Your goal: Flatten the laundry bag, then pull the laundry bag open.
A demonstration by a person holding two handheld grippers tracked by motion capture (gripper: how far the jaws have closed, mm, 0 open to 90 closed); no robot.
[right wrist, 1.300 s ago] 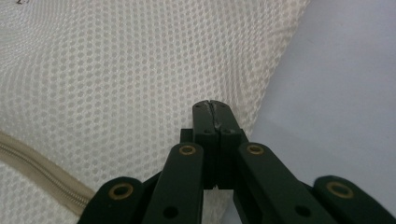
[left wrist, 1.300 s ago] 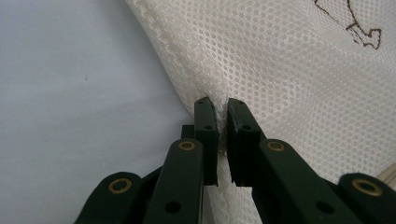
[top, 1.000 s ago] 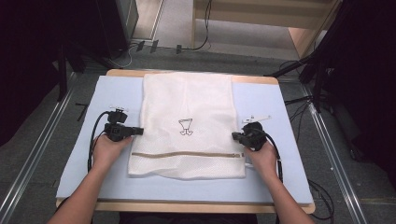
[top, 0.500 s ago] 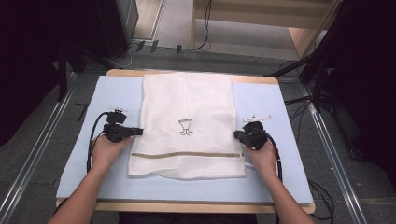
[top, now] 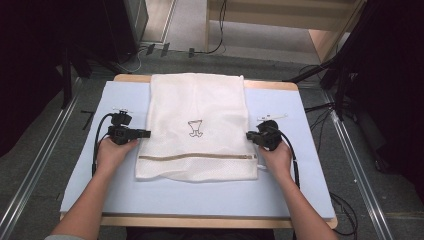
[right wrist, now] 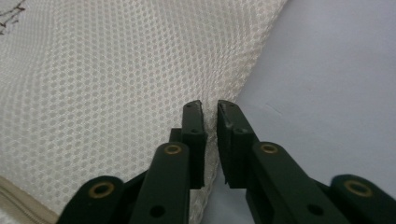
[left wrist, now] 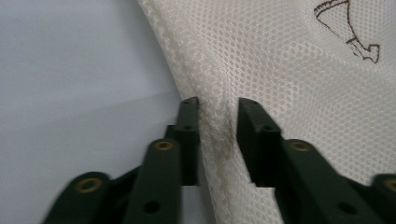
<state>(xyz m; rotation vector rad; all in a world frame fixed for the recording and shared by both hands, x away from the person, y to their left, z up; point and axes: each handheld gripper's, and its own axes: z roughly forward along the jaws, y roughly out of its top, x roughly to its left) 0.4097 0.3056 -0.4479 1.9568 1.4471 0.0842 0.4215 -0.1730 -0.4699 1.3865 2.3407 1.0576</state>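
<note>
White mesh bag [top: 196,127] lies flat on the worktop [top: 310,170] between both claws, long axis running away from the person, its side hems inside the just-loosening jaws of the left claw [left wrist: 218,107] and right claw [right wrist: 210,108], both equally near.

Right gripper [right wrist: 210,106] fingers [right wrist: 192,122] just opening, narrow gap, white mesh bag [right wrist: 116,79] edge between them, blue mat [right wrist: 336,79] beside.

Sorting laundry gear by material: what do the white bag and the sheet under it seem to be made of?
The white bag looks like synthetic mesh netting: a fine honeycomb of holes, matte, with a thicker seamed edge and a tan zipper. The pale blue sheet under it looks smooth and matte, perhaps paper or vinyl; I cannot tell which.
</note>
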